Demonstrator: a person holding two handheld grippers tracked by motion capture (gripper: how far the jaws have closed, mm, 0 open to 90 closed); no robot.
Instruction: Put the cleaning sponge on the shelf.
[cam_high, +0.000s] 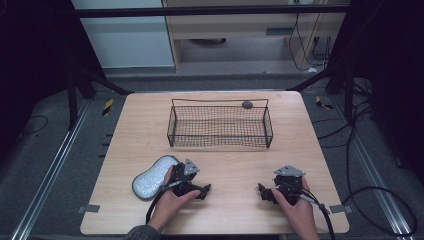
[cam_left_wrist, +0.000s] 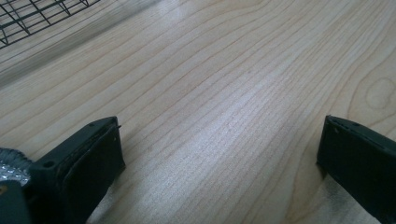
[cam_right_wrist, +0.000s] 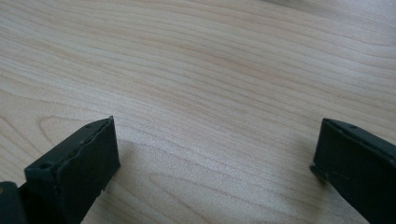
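We saw the grey sponge (cam_high: 152, 177) lying flat on the counter (cam_high: 130, 135), near the front-left corner. It sat just to the left of the left tool (cam_high: 202, 191), touching or nearly touching the tool body; we couldn't tell which. In the left gripper view a bit of the sponge's speckled surface (cam_left_wrist: 10, 169) showed right beside one jaw, outside the gap. Left tool rested low on the counter with jaws wide apart, bare wood between them. The wire basket (cam_high: 220, 125) stood at centre toward the far edge, well apart from both tools; its corner (cam_left_wrist: 32, 14) showed in the left gripper view. A small dark round item (cam_high: 247, 104) sat at the basket's back rim. Right tool (cam_high: 266, 194) rested on the front right of the counter, jaws also wide apart over bare wood, gripping nothing.
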